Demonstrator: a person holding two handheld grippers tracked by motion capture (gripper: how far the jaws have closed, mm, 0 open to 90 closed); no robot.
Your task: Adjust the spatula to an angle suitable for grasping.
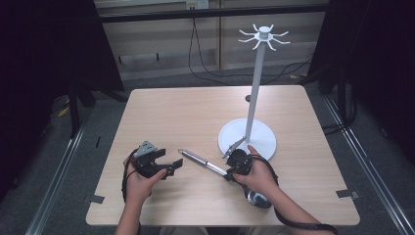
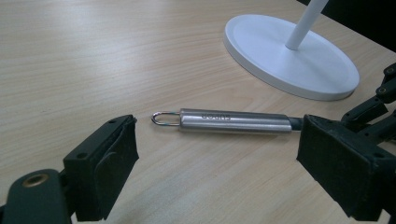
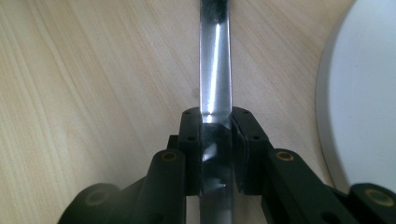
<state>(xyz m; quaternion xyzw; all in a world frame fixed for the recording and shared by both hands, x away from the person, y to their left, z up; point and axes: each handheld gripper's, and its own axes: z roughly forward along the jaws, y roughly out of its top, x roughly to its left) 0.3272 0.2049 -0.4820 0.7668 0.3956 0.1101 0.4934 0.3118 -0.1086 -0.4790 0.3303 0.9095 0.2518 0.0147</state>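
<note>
Steel ladle (image 1: 205,163) lies on the table (image 1: 171,112), its shaft clamped in the right claw (image 3: 217,154). Left claw (image 2: 219,163) gapes wide beside the handle's hanging loop; the handle's engraved lettering is too small to read.

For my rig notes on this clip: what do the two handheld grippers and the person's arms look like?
Both the left gripper and the right gripper are black, with linkage arms joined by brass-coloured pivots and blocky black jaws. The left one carries a grey three-cornered plate on top. A black cable trails from each, looping along the wrist. The forearms are bare, with no sleeves showing.
</note>
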